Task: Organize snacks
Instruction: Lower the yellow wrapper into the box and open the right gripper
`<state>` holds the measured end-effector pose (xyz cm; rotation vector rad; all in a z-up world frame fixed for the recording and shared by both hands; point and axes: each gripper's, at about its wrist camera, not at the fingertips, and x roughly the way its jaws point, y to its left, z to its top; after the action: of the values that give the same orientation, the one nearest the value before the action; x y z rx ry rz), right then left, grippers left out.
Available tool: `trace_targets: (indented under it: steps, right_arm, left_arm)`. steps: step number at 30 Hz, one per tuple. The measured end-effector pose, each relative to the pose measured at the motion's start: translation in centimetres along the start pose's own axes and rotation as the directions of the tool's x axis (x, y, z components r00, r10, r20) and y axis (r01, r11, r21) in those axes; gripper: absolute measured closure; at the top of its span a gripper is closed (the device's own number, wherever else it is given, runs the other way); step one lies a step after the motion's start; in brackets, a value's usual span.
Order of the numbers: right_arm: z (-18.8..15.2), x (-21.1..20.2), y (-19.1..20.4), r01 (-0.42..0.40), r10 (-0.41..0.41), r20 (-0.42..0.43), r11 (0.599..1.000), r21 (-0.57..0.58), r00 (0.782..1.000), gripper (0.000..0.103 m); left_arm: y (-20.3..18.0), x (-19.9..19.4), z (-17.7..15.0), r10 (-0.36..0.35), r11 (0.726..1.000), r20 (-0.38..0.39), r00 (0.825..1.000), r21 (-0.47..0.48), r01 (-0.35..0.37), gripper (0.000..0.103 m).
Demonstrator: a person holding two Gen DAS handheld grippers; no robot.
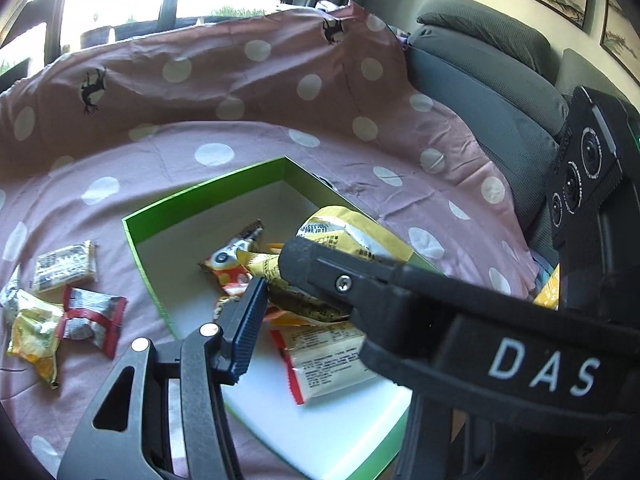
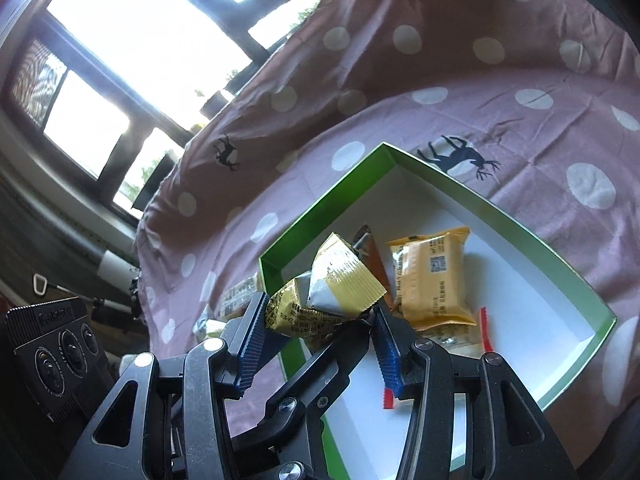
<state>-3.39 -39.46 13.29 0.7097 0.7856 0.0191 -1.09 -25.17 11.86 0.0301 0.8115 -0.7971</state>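
A green-rimmed box (image 1: 200, 196) (image 2: 320, 208) with a white floor lies on the pink dotted cloth. Both grippers hang over it, crossed. In the left wrist view my left gripper (image 1: 304, 300) is shut on a dark yellow packet (image 1: 308, 304). Its right finger is hidden behind the right gripper's finger (image 1: 320, 276). My right gripper (image 2: 320, 320) is shut on a yellow and white packet (image 2: 340, 280) (image 1: 352, 232), with the dark yellow packet (image 2: 288, 312) pressed beside it. In the box lie an orange packet (image 2: 432, 276), a brown bar (image 2: 372, 256) and a red-edged packet (image 1: 320, 356).
Several loose packets (image 1: 64, 266) (image 1: 92, 316) lie on the cloth (image 1: 240, 120) left of the box. A grey sofa (image 1: 480, 92) stands behind on the right. Windows (image 2: 140, 40) fill the back. The left gripper's camera block (image 2: 52, 360) is at the lower left in the right wrist view.
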Motion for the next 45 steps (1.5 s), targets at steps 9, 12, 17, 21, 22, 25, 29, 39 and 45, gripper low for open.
trace_targets:
  steps: [9,12,17,21,22,25,29,39,45]
  right_arm:
    - [0.7,0.0,-3.3,0.058,-0.056,-0.017,0.994,0.097,0.998,0.051]
    - [0.8,0.4,-4.1,0.065,-0.062,-0.034,0.99,0.125,0.998,0.051]
    - [0.9,1.0,-4.9,0.088,-0.079,-0.062,0.985,0.151,0.995,0.051]
    - [0.9,1.4,-5.4,0.104,-0.092,-0.081,0.98,0.169,0.992,0.051]
    - [0.9,1.5,-5.5,0.107,-0.094,-0.085,0.979,0.174,0.992,0.051]
    - [0.9,1.8,-5.9,0.122,-0.105,-0.1,0.975,0.188,0.989,0.051]
    - [0.8,1.9,-5.8,0.139,-0.122,-0.102,0.972,0.19,0.987,0.051]
    - [0.8,2.1,-5.4,0.182,-0.165,-0.103,0.967,0.177,0.981,0.048]
    - [1.0,0.7,-4.6,0.198,-0.198,-0.02,0.965,0.173,0.98,0.028]
  left_arm:
    - [-1.2,2.9,0.3,-0.052,0.999,-0.078,0.996,0.005,0.052,0.053]
    - [-1.3,3.6,0.3,-0.055,0.998,-0.103,0.993,0.005,0.056,0.053]
    - [-1.1,4.4,0.1,-0.065,0.998,-0.14,0.988,-0.01,0.064,0.053]
    - [-1.0,5.1,0.0,-0.067,0.998,-0.165,0.984,-0.026,0.064,0.053]
    - [-1.0,5.3,0.0,-0.064,0.998,-0.171,0.983,-0.031,0.059,0.053]
    - [-0.9,5.6,-0.1,-0.065,0.997,-0.187,0.98,-0.04,0.058,0.053]
    - [-0.8,5.7,-0.2,-0.064,0.997,-0.194,0.979,-0.053,0.055,0.052]
    - [-0.4,5.5,-0.6,-0.027,0.998,-0.189,0.982,-0.065,0.015,0.047]
    - [0.1,2.9,-0.1,0.024,0.998,-0.094,0.995,-0.052,-0.029,0.026]
